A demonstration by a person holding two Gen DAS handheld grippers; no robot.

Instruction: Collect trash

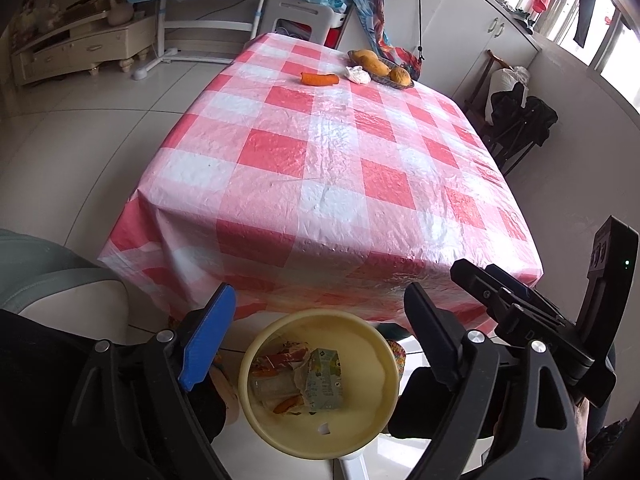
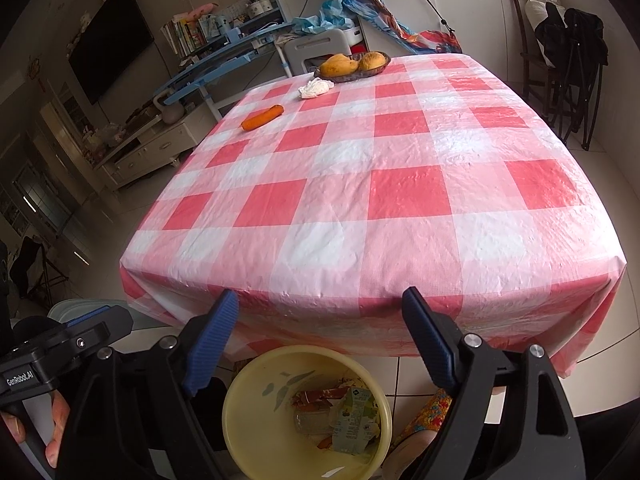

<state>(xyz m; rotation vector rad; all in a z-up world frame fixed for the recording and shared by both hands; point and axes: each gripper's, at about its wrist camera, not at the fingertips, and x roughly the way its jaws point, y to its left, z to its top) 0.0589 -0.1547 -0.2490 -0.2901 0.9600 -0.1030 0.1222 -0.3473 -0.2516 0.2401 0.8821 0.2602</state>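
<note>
The yellow bin [image 1: 320, 384] is sitting on the floor just below the table's near edge, and inside it a green-printed carton [image 1: 322, 380], a red-and-white wrapper [image 1: 280, 362] and some clear plastic are lying in a heap. I am holding my left gripper [image 1: 320, 332] above the bin's rim with its jaws spread wide and nothing between them; the bin is showing through the gap. My right gripper [image 2: 320, 336] is hanging just beside it over the same bin, its jaws likewise standing wide apart and pinching nothing. In the left wrist view the right tool's body is showing at the right side, and in the right wrist view part of my left hand [image 2: 52, 428] is gripping the left tool's handle at the lower left. On the table's checked red-and-white cloth [image 2: 400, 200], a crumpled white tissue [image 2: 315, 88] is lying near the far edge, just beside a basket [image 2: 352, 70] of mangoes. A carrot [image 2: 262, 117] is resting close to the far left corner, apart from the tissue. The near half of the cloth is lying bare.
</note>
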